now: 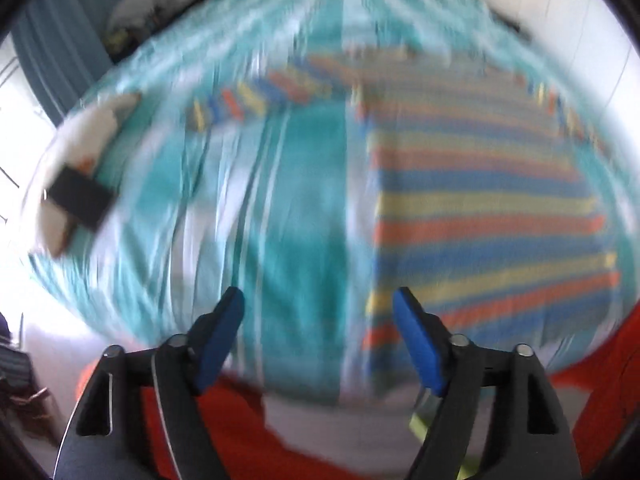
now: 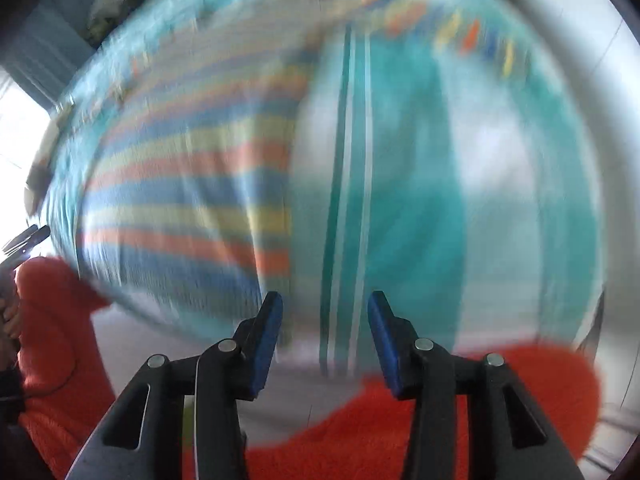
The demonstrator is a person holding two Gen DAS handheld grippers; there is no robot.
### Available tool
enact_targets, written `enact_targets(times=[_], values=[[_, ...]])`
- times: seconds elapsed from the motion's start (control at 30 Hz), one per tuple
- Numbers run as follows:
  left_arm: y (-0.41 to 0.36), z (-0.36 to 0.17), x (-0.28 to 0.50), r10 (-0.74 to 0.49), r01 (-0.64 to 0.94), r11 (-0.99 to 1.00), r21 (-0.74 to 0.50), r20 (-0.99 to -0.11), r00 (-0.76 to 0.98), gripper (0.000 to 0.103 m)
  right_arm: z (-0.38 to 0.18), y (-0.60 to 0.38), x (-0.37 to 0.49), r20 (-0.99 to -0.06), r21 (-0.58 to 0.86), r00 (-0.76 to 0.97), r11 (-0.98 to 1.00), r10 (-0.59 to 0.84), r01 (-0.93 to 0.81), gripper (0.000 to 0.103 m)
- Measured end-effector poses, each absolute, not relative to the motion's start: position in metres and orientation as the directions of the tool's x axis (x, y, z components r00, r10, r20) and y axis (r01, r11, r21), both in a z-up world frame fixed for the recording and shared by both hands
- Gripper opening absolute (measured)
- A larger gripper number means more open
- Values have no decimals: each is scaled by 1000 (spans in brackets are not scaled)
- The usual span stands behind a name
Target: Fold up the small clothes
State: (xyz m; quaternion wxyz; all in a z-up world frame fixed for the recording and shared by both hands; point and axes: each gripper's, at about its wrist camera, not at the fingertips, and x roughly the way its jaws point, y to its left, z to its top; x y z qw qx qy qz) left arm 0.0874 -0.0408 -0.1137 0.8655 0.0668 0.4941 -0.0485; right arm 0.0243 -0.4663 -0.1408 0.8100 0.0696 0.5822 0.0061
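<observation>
We see one striped shirt [image 1: 480, 208] lying flat on the bed [image 1: 296, 200], its bands of blue, yellow and orange running across it and its long axis pointing away from us, up the teal-striped cover. One sleeve [image 1: 256, 98] stretches out sideways to the left. Both pictures are blurred. Our left tool [image 1: 318, 304] is spread wide, holding nothing; our right tool [image 2: 325, 306] is likewise spread, over the bed's near edge.

No readable text, labels, numbers — all blurred
</observation>
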Motion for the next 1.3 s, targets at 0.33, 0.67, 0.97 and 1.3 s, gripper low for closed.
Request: enact_targets(times=[0.33,0.67,0.97,1.3], values=[[-106,-170,111,-18,188,975,115,-808,589,90,-185,-401,79,-820,242,537,970,197,14,56],[-93,-164,98,-1,91,993,72,-782,623,93,-168,-438,39,-761,160,648,978,35,136,57],[-73,-150,90,30,56,994,91,-744,667,96,-146,-457,24,-694,158,717,956,-70,246,79],[-45,-123,87,52,-13,998,60,-710,702,99,-149,-468,33,-676,249,736,930,-33,271,79]])
